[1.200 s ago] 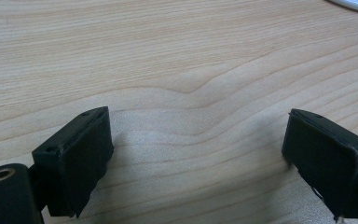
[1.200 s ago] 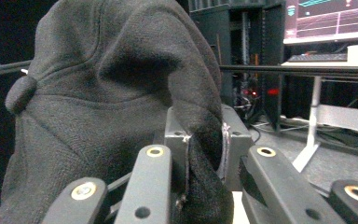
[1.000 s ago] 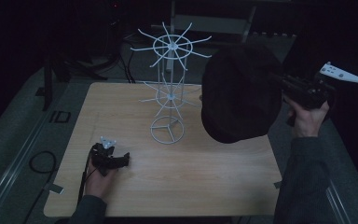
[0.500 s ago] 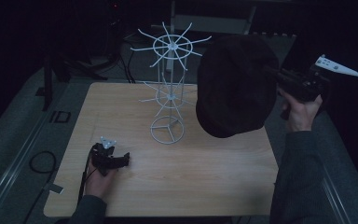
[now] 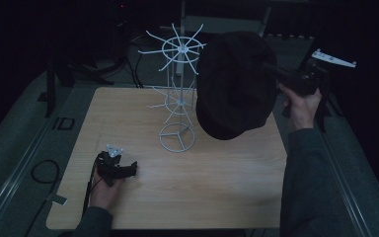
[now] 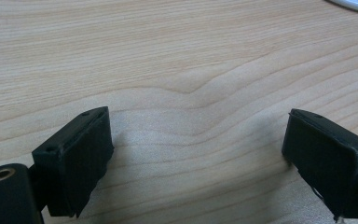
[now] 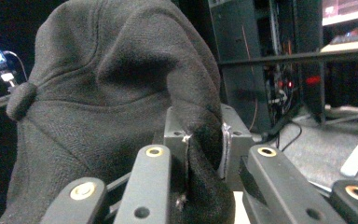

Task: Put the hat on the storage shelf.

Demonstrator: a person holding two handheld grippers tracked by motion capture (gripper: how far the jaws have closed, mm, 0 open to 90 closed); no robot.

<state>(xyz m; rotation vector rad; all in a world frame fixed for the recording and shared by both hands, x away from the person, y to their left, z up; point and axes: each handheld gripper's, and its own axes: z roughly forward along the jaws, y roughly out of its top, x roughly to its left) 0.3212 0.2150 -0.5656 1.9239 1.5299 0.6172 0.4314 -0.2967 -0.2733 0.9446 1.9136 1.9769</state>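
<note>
Above the table's [image 5: 227, 197] far right corner | our right gripper [image 7: 204, 140] pinches the black cap [image 5: 234, 84] beside the wire rack [image 5: 177, 98] | left gripper [image 6: 196, 154] spread, near the front left corner.

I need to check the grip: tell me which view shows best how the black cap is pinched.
The right gripper view: the right gripper pinches a fold of the black cap up close. The high view shows the cap's hanging shape.

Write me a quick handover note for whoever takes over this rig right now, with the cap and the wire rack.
Right gripper: shut on a fold of the black cap, held in the air beside the white wire rack.
Left gripper: open, nothing between its jaws, low over the wooden table.
Done: cap lifted off the table.
Left, probably: hang the cap on a rack arm; it is not on one yet.
</note>
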